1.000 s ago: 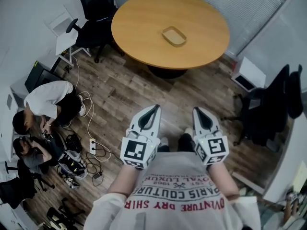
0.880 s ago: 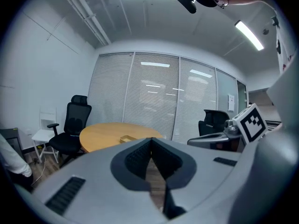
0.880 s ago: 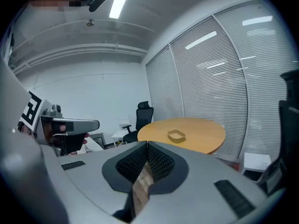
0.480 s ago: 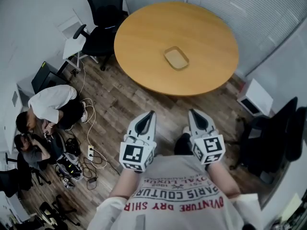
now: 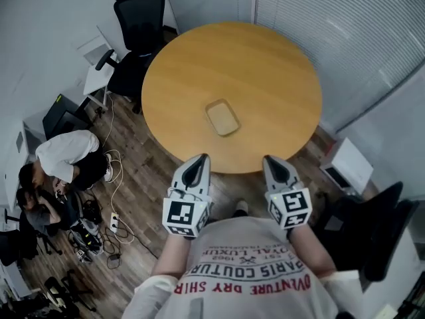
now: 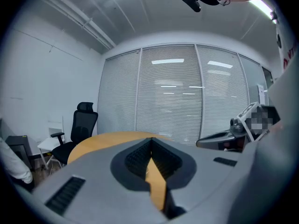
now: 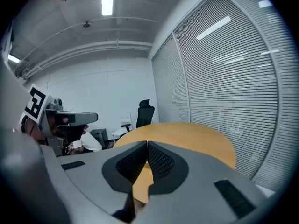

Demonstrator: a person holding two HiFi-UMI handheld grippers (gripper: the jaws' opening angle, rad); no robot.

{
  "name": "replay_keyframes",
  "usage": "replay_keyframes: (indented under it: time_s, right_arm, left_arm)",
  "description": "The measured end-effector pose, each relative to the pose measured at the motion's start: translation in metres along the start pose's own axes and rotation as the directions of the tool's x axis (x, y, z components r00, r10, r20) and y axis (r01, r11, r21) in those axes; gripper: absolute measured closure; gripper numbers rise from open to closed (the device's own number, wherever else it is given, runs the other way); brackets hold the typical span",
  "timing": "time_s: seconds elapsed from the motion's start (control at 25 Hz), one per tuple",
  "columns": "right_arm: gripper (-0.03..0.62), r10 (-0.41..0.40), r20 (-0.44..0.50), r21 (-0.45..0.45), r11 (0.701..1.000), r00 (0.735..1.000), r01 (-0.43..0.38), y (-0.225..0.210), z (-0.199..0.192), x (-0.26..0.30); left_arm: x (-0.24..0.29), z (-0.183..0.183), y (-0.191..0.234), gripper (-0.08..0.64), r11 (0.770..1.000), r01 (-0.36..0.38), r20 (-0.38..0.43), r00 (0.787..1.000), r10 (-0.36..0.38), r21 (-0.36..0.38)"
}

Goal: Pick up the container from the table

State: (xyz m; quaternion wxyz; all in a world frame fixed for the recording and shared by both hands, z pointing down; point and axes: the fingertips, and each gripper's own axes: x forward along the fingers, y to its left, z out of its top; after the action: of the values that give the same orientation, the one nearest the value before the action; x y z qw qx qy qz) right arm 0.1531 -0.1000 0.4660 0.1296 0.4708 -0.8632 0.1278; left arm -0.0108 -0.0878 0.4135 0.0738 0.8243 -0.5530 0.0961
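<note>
Stands closer than a second ago to round tan wooden worktop (image 5: 279, 72), with shallow beige rectangular container (image 5: 222, 117) mid-top, probably near reach yet apart from left hand-held gripper (image 5: 201, 159) and right hand-held gripper (image 5: 269, 160), both pinched together, empty.

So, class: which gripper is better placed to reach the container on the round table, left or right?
Left, probably. In the head view the container lies nearer the left gripper than the right gripper. Both are shut, empty and by the near edge of the table, so the margin is small.
</note>
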Motion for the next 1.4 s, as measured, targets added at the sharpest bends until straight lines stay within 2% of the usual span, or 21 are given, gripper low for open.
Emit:
replay_keyframes:
  time_s: [0.28, 0.52, 0.76, 0.96, 1.16, 1.4]
  right_arm:
    - [0.591, 0.051, -0.031, 0.02, 0.999, 0.998, -0.051, -0.03, -0.004, 0.033]
    - [0.591, 0.066, -0.073, 0.021, 0.998, 0.995, -0.065, -0.035, 0.003, 0.076]
    - [0.591, 0.064, -0.109, 0.022, 0.998, 0.992, -0.061, -0.034, 0.013, 0.12]
    - [0.591, 0.091, -0.182, 0.013, 0.996, 0.979, -0.09, -0.023, 0.013, 0.159]
    - [0.591, 0.068, -0.252, 0.042, 0.997, 0.965, -0.059, -0.027, -0.001, 0.19]
    - [0.591, 0.043, -0.336, 0.053, 0.998, 0.941, -0.027, -0.034, -0.024, 0.215]
  left_arm:
    - [0.042, -0.007, -0.001, 0.558, 0.999, -0.033, -0.06, 0.998, 0.033, 0.002]
    - [0.075, 0.007, 0.028, 0.558, 0.999, -0.036, -0.055, 0.998, 0.036, 0.004]
    - [0.113, 0.006, 0.06, 0.558, 1.0, 0.006, -0.069, 0.998, -0.005, 0.014]
    - [0.138, -0.003, 0.092, 0.558, 0.999, 0.031, -0.091, 0.995, -0.034, -0.033]
    - [0.158, -0.013, 0.106, 0.558, 0.995, 0.099, -0.114, 0.988, -0.101, -0.023]
    - [0.166, -0.028, 0.127, 0.558, 0.993, 0.103, -0.147, 0.983, -0.111, -0.064]
